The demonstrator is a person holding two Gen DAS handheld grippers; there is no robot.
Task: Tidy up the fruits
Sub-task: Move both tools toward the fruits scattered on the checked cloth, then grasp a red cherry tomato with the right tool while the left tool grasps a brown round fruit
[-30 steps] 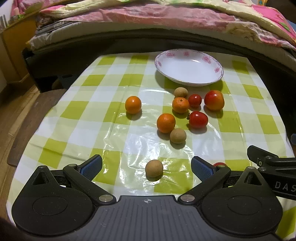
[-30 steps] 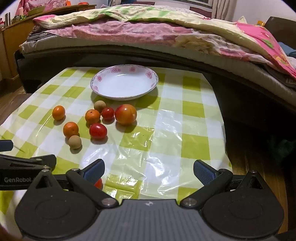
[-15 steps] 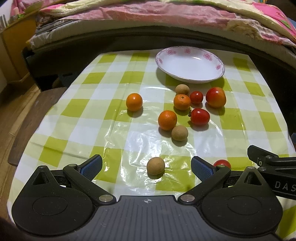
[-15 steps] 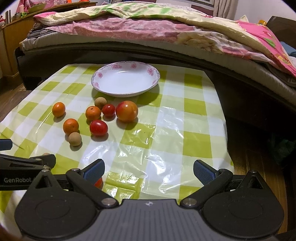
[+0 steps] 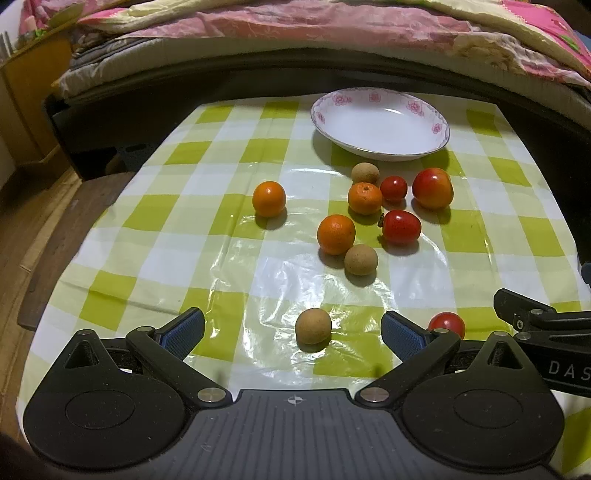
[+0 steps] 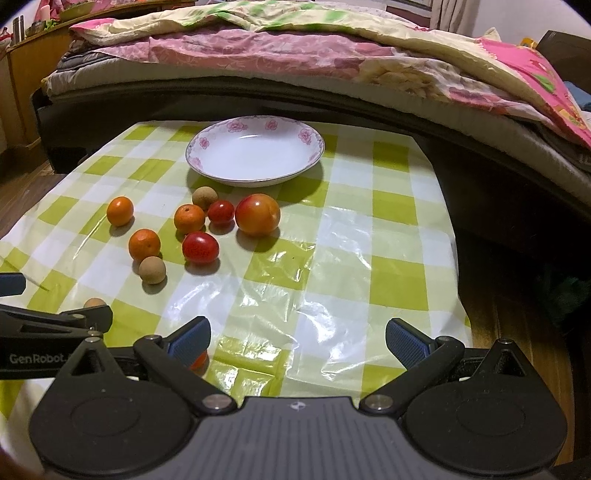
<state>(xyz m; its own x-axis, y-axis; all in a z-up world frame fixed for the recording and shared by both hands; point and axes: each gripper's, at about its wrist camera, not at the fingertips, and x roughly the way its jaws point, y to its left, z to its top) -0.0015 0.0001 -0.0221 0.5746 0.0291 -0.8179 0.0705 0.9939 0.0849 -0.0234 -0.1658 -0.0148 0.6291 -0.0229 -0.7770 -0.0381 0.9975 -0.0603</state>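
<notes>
Our left tool is spread wide and grabs nothing. A small brown fruit sits on the tabletop right between its two blue fingers, touching neither one. A little red tomato peeks out at 3 o'clock, just past the right finger.

Our right tool is spread wide too, with only the shiny checked cloth between its fingers. The same little tomato hides partly behind its left finger, at 9 o'clock.

Farther out, at 12 o'clock from the left tool, more fruit lies in a loose bunch. A second brown fruit touches an orange. At 1 o'clock from that orange lies a long red tomato. Behind these are another orange, a round red tomato, a big red and yellow fruit and a third brown fruit. One orange sits alone at 11 o'clock, well apart from the bunch.

Past the bunch, at 12 o'clock, stands a white plate with pink flowers on its rim. Behind the tabletop is a bed with pink blankets.
</notes>
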